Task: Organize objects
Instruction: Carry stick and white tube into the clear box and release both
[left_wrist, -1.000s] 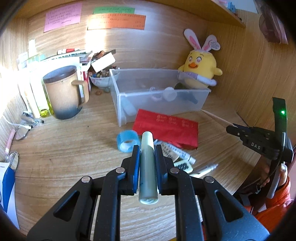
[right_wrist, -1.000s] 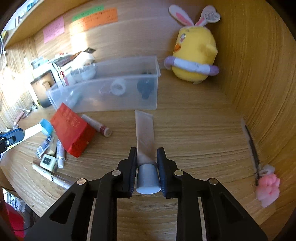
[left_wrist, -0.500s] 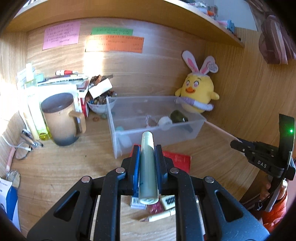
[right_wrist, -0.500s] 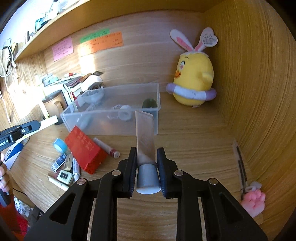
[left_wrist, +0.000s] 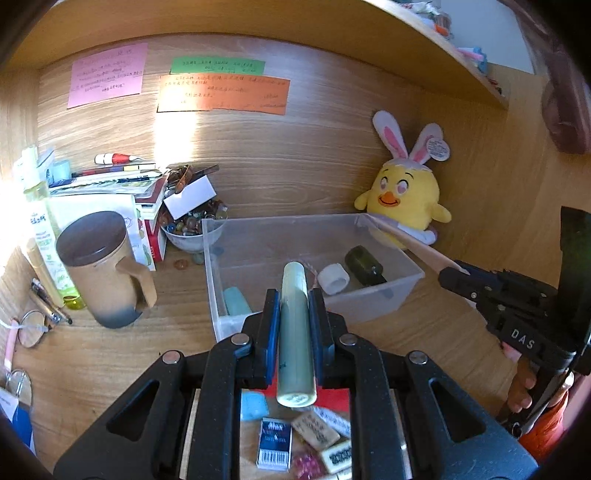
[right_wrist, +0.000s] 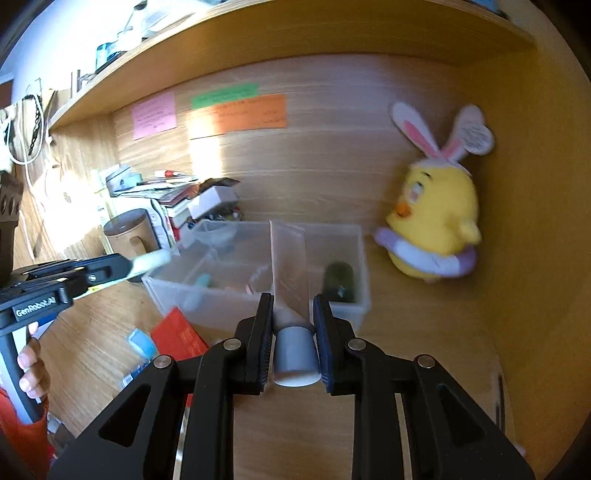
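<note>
Tongs (left_wrist: 293, 325) hide much of red packet (left_wrist: 334, 397) below pale tube (left_wrist: 295, 332).

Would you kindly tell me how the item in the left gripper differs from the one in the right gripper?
The pale green stick is a straight round cylinder; the squeeze tube is flat and translucent at its far end. The stick has no visible cap; the tube has a grey cap, which the right gripper clamps. Both point toward the clear bin.
</note>
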